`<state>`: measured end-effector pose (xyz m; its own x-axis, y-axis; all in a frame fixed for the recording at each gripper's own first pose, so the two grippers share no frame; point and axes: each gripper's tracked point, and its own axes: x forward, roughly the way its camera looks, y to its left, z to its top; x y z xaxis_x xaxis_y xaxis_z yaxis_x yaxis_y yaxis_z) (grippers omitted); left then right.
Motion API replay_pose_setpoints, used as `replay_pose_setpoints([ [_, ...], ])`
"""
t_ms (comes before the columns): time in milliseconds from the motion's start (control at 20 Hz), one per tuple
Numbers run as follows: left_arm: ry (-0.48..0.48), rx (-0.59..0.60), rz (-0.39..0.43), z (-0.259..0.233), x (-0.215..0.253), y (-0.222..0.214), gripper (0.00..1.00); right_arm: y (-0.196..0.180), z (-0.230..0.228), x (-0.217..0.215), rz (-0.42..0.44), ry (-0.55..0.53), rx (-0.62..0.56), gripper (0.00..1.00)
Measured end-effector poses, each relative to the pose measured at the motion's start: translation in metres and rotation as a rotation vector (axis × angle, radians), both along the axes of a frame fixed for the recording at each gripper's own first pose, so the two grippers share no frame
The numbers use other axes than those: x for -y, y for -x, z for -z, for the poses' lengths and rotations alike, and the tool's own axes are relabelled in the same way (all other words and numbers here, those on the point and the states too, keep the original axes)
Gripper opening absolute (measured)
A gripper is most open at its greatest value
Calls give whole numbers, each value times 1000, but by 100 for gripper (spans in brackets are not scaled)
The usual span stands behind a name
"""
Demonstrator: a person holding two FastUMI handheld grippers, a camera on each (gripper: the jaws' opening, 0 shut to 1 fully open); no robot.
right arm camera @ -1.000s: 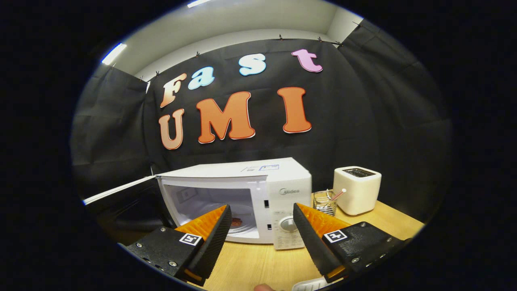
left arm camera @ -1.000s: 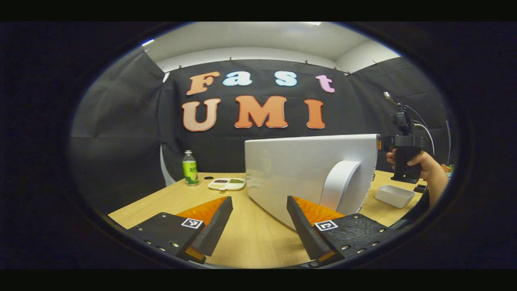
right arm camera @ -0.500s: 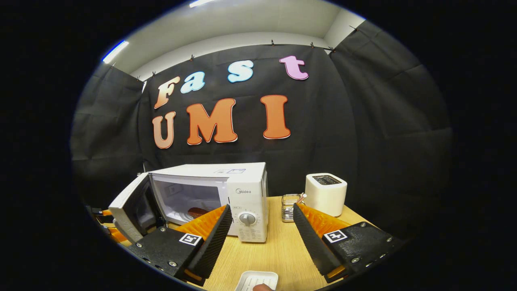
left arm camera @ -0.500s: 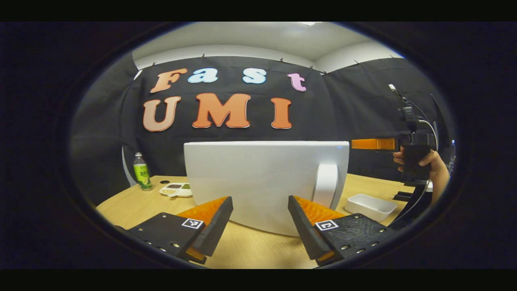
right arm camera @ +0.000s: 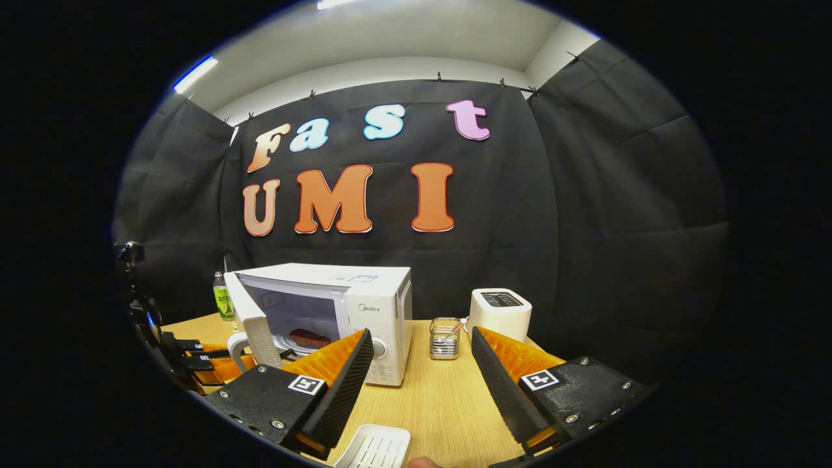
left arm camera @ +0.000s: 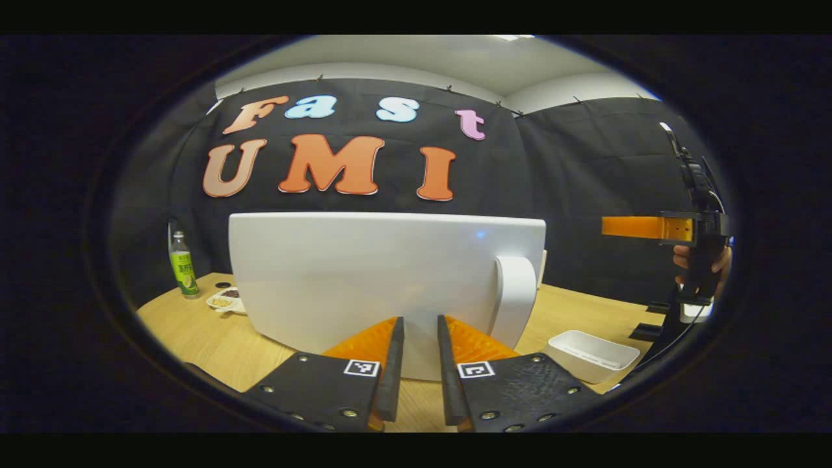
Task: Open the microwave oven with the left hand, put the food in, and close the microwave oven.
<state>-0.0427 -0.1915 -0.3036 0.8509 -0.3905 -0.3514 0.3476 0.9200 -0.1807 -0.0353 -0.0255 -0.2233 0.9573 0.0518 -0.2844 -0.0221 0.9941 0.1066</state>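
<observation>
Right gripper view: microwave door (right arm camera: 250, 320) ajar.

A: What colours are showing on the microwave (right arm camera: 364, 305)?
B: It is looking white all over, door (left arm camera: 383, 279) and handle (left arm camera: 515, 296) too, with reddish-brown food (right arm camera: 311, 338) sitting inside.
A: And around it?
B: The worktop (right arm camera: 442, 396) is showing pale wood grain; the toaster (right arm camera: 499, 313) is reading cream, the tray (left arm camera: 591, 354) white, the bottle (left arm camera: 183, 268) green-labelled.
</observation>
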Motion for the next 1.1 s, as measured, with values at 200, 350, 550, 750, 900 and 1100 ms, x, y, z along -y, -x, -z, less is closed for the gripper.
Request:
replay_pose_setpoints([
  [200, -31, 8, 7, 7, 14, -16, 17, 4, -1, 15, 35, -9, 4, 94],
  [350, -43, -8, -22, 18, 21, -37, 15, 7, -1, 26, 61, -2, 1, 94],
  [550, -53, -30, -41, 34, 30, -64, 18, 15, -5, 35, 73, 20, 9, 94],
  [750, -81, -21, -58, 44, 34, -90, 15, 20, -4, 51, 98, 58, 2, 94],
  [900, -98, -11, -70, 50, 36, -107, 18, 22, -7, 54, 105, 67, 1, 94],
  [1100, -109, -2, -61, 53, 46, -107, 5, 19, -8, 53, 99, 74, 4, 94],
])
